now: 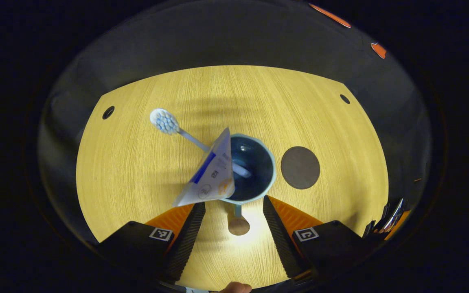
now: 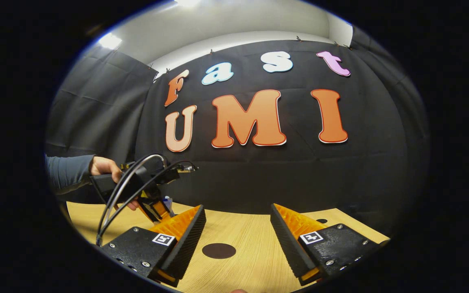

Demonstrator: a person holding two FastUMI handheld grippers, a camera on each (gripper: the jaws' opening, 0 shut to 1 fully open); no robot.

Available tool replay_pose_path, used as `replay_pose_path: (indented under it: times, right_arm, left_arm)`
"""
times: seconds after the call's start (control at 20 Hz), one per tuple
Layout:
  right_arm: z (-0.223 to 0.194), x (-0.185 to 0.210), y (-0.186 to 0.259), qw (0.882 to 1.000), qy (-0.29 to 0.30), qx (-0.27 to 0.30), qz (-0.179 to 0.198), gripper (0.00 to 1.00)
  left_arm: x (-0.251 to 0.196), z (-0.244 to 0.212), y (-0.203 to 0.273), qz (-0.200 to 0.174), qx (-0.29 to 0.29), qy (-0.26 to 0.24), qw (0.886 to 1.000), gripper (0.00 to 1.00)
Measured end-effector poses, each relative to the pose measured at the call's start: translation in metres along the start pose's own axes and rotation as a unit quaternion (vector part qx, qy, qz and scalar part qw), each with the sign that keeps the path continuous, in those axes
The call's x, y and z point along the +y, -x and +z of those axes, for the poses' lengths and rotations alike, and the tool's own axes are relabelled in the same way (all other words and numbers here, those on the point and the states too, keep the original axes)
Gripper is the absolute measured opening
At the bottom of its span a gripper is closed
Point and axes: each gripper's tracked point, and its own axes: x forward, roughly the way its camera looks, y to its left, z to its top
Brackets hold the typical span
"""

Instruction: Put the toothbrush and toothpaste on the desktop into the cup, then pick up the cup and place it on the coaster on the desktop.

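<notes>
The left gripper (image 1: 233, 211), jaws spread and empty, hung directly above the blue ceramic cup (image 1: 253, 169); the dark round coaster (image 1: 300, 167) lay just beside it.

1. The desktop (image 1: 136, 171) is pale yellow wood with fine straight grain, and small dark holes sit near its far corners.
2. On the desktop, the cup (image 1: 269, 179) has a light blue-grey rim and a deep navy inside.
3. In the cup, the toothbrush (image 1: 165, 122) has a white head with pale blue bristles and a grey-white stem.
4. The toothpaste (image 1: 212, 175) leaning in the cup is white with a blue stripe and an orange mark.
5. Right of the cup, the coaster (image 1: 300, 167) is plain dark brown.
6. The left gripper (image 1: 234, 211) has black ribbed fingers backed in orange, each with a black-and-white square marker.
7. The right gripper (image 2: 238, 236) shows the same colours.
</notes>
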Motion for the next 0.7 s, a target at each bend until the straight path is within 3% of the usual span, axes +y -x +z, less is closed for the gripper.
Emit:
replay_pose_path:
  times: [0.15, 0.25, 0.4, 0.6, 0.7]
  right_arm:
    - [0.001, 0.000, 0.009, 1.000, 0.008, 0.000, -0.001, 0.96]
    - [-0.001, -0.002, 0.014, 1.000, 0.006, 0.002, -0.005, 1.00]
    - [-0.001, -0.005, 0.019, 1.000, 0.004, 0.006, -0.012, 0.96]
    - [0.000, -0.005, 0.027, 1.000, 0.012, 0.008, -0.013, 1.00]
    - [-0.001, -0.005, 0.030, 1.000, 0.016, 0.010, -0.015, 0.96]
  left_arm:
    - [0.007, 0.000, -0.019, 0.016, 0.023, 0.003, 1.000, 0.93]
    - [0.008, -0.002, -0.031, 0.024, 0.037, 0.002, 0.999, 0.99]
    - [-0.013, -0.006, -0.025, 0.026, 0.050, -0.003, 0.998, 0.97]
    - [-0.032, -0.005, -0.024, 0.025, 0.048, 0.000, 0.999, 0.70]
    - [-0.029, -0.006, -0.018, 0.026, 0.041, 0.005, 0.999, 0.65]
